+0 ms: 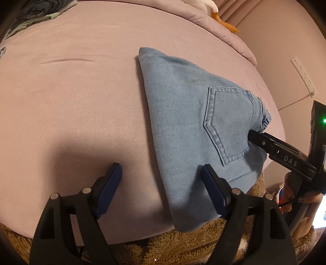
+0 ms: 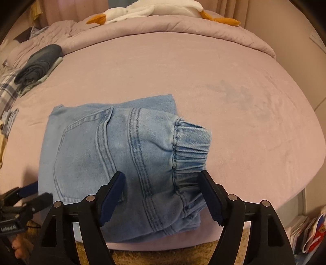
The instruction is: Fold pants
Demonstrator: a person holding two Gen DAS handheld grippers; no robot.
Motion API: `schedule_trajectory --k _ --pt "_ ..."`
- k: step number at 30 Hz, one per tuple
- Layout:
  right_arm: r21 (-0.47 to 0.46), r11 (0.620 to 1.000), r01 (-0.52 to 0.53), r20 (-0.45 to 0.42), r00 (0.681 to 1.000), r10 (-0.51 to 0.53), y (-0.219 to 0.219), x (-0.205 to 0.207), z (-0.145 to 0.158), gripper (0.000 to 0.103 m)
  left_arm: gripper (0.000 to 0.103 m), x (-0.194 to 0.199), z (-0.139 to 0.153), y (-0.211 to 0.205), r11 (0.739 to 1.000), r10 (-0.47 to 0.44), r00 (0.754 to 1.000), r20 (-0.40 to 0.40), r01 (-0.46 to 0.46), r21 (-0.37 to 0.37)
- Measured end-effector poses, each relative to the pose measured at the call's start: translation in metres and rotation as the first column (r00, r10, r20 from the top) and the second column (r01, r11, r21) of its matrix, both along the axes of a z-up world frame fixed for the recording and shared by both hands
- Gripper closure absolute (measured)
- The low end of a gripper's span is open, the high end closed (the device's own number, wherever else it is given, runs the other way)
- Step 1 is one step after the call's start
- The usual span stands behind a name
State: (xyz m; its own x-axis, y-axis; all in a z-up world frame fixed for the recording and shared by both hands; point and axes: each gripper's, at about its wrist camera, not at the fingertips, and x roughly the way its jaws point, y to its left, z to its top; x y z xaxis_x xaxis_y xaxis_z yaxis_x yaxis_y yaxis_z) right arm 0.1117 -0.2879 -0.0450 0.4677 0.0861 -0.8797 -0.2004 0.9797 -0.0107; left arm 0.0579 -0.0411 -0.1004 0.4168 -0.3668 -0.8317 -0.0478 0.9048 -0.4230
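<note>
Left claw (image 1: pixel 162 183): released, jaws spread wide, grasping nothing. One blue pad hangs over the bare bed sheet; the other sits over the near-left margin of the pants (image 1: pixel 195 122). Whether that pad touches the denim cannot be told.

Right claw (image 2: pixel 163 193): released, jaws spread wide, grasping nothing. It straddles the near portion of the bundle, between the back pocket (image 2: pixel 81 155) and the elastic waistband (image 2: pixel 191 146).

Pants: folded into a compact block, pocket side up, lying at the near edge of the bed (image 2: pixel 224 81). In the left wrist view the near corner of the block overhangs that edge, above the brown rug (image 1: pixel 183 244). The waistband end bulges and does not lie flat.

Outward: a pile of dark clothing (image 2: pixel 40 61) sits toward the far-left corner; a white plush toy (image 2: pixel 152 10) lies on the quilt along the far edge.

Risks, as judged:
- Overhang: any push toward the near edge could drag the block off the bed.
- Springy waistband: unpressed, it may lift the top layer and loosen the fold.
- Closing either claw on the top layer alone would peel the fold open.
</note>
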Motion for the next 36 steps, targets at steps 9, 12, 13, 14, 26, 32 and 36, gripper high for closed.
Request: schedule_trajectory --k 9,12,13,14,26,32,36 --pt "0.067 0.997 0.045 -0.042 0.998 -0.042 -0.012 0.004 -0.011 0.02 0.018 0.004 0.0 -0.006 1.0 -0.012 1.0 0.011 0.012 0.022" --pt "0.061 0.998 0.035 -0.037 0.999 -0.033 -0.01 0.002 -0.01 0.02 0.017 0.004 0.0 -0.005 1.0 -0.016 1.0 0.008 0.016 0.017" --pt "0.06 0.998 0.035 -0.037 0.999 -0.033 -0.01 0.002 -0.01 0.02 0.016 0.004 0.0 -0.005 1.0 -0.018 1.0 0.008 0.018 0.014" --pt "0.06 0.998 0.036 -0.037 0.999 -0.034 -0.009 0.002 -0.01 0.02 0.015 0.004 0.0 -0.005 1.0 -0.022 1.0 0.009 0.021 0.015" --pt "0.064 0.998 0.029 -0.039 0.999 -0.027 -0.013 0.005 -0.011 0.02 0.014 0.004 0.0 -0.009 1.0 -0.021 1.0 0.015 0.021 0.02" --pt "0.051 0.998 0.031 -0.038 0.999 -0.029 -0.01 0.004 -0.011 0.02 0.014 0.004 0.001 -0.009 0.999 -0.024 1.0 0.017 0.024 0.021" --pt "0.032 0.999 0.033 -0.038 0.999 -0.032 -0.006 0.003 -0.011 0.02 0.014 0.003 0.0 -0.009 1.0 -0.023 1.0 0.017 0.023 0.018"
